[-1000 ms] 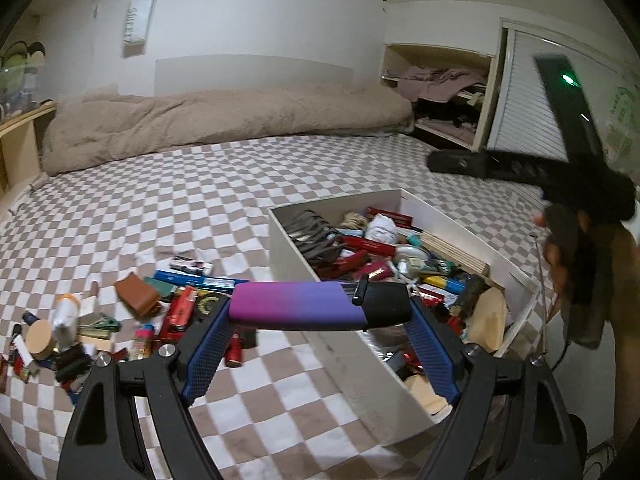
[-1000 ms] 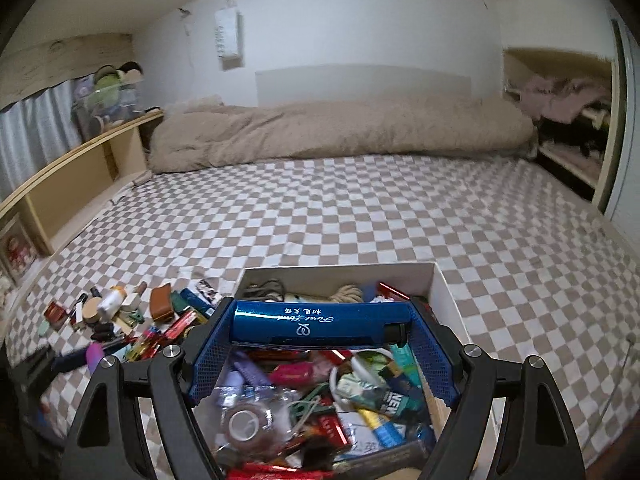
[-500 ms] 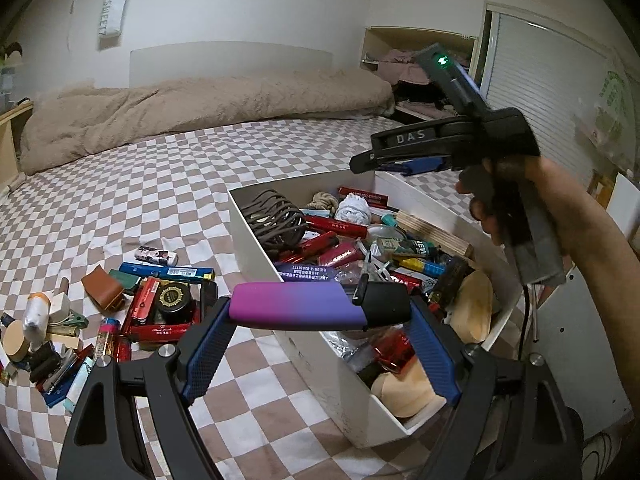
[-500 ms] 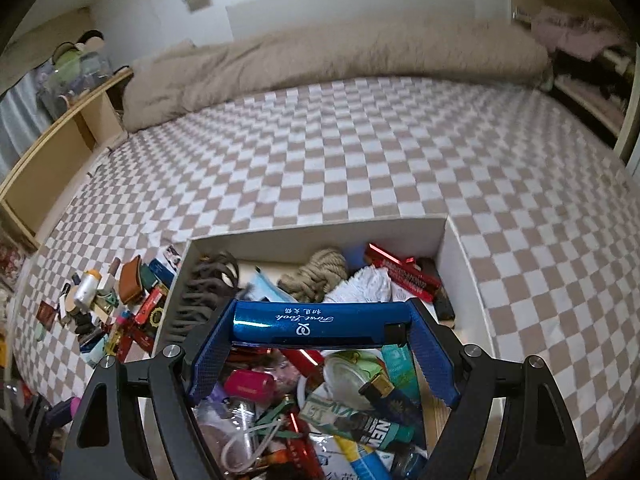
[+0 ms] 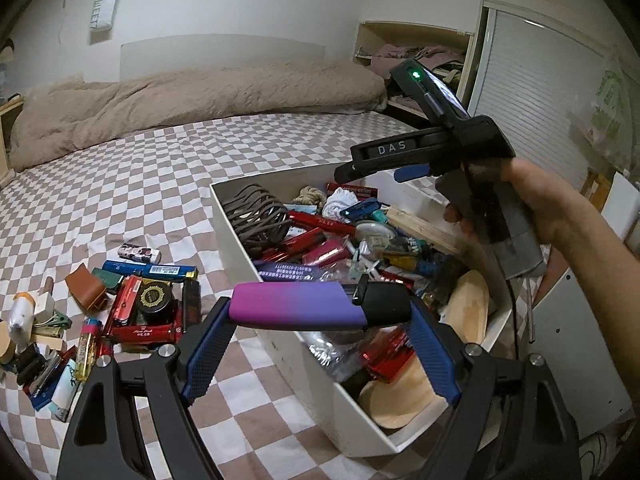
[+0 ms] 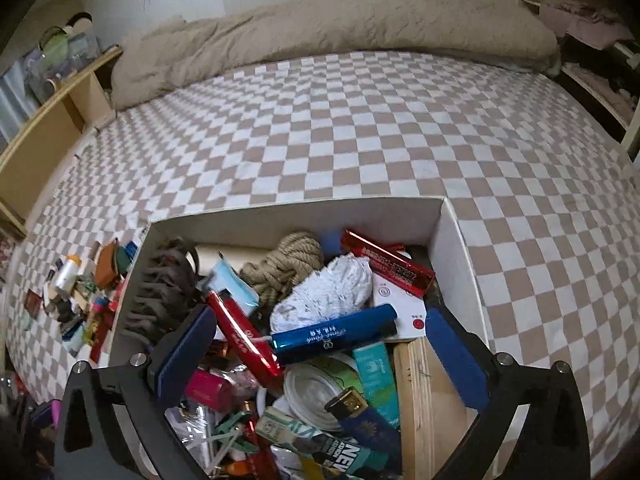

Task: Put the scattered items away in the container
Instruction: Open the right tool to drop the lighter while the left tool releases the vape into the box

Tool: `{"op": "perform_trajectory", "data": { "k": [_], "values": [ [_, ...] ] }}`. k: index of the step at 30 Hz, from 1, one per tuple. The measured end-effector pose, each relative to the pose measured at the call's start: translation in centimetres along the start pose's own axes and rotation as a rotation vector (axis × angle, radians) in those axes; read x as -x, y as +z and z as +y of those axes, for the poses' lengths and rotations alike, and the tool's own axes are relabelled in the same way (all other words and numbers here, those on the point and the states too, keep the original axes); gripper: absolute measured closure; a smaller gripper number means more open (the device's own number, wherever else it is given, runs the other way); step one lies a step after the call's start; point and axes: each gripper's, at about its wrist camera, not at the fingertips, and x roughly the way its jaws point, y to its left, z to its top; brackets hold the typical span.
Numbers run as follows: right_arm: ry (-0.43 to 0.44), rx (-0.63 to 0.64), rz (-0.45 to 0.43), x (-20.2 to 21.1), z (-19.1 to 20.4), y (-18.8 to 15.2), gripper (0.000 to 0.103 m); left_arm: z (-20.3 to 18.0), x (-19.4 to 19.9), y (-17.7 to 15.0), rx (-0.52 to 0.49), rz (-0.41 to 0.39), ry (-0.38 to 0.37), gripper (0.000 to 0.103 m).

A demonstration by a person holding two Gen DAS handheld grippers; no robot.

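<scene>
My left gripper [image 5: 320, 311] is shut on a purple-pink stick with a black end [image 5: 304, 310], held crosswise over the near left wall of the white box [image 5: 240, 240]. The box is crammed with small items. My right gripper [image 6: 320, 320] hangs over the box [image 6: 452, 248] with its jaws opening. A shiny blue tube [image 6: 336, 334] lies tilted on the heap below, free of both pads. In the left wrist view, a hand holds the right gripper [image 5: 384, 164] above the box's far side.
A pile of scattered small items [image 5: 148, 300] lies on the checked bedsheet left of the box, also seen as the pile [image 6: 76, 292]. A beige duvet [image 5: 192, 96] runs along the far wall. Shelves with clothes [image 5: 416, 56] stand at the back right.
The right gripper tipped down over the box, spread its jaws and let the blue tube drop onto the heap. The left gripper drifted slightly toward the box, still holding the purple stick.
</scene>
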Motion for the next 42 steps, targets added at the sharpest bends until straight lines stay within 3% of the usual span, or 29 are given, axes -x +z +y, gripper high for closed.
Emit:
{"op": "perform_trajectory", "data": {
  "k": [8,18,23,28,32,38,42],
  "values": [
    [0.065,-0.088,-0.038,1.7,0.1,-0.8,0.0,-0.5,-1.1,1.1,0.015,0.026,-0.042,0.018],
    [0.101,-0.115,-0.182,5.8,0.8,-2.3,0.0,-0.6,-3.9,3.3,-0.009,0.061,-0.077,0.018],
    [0.129,-0.142,-0.213,6.7,0.6,-3.4,0.0,-1.5,-4.9,3.8,-0.045,0.083,-0.134,0.018],
    [0.104,-0.149,-0.248,7.8,0.2,-4.5,0.0,-3.1,-5.6,3.4,-0.101,0.097,-0.19,0.018],
    [0.148,-0.203,-0.273,8.8,-0.8,-5.2,0.0,-3.9,-6.7,3.5,-0.099,0.121,-0.208,0.018],
    [0.121,-0.205,-0.313,10.4,-1.2,-6.2,0.0,-5.3,-8.1,3.9,-0.057,0.168,-0.282,0.018],
    [0.114,-0.232,-0.335,11.2,-1.7,-6.8,0.0,-6.2,-8.7,4.1,-0.056,0.168,-0.287,0.018]
  ]
}}
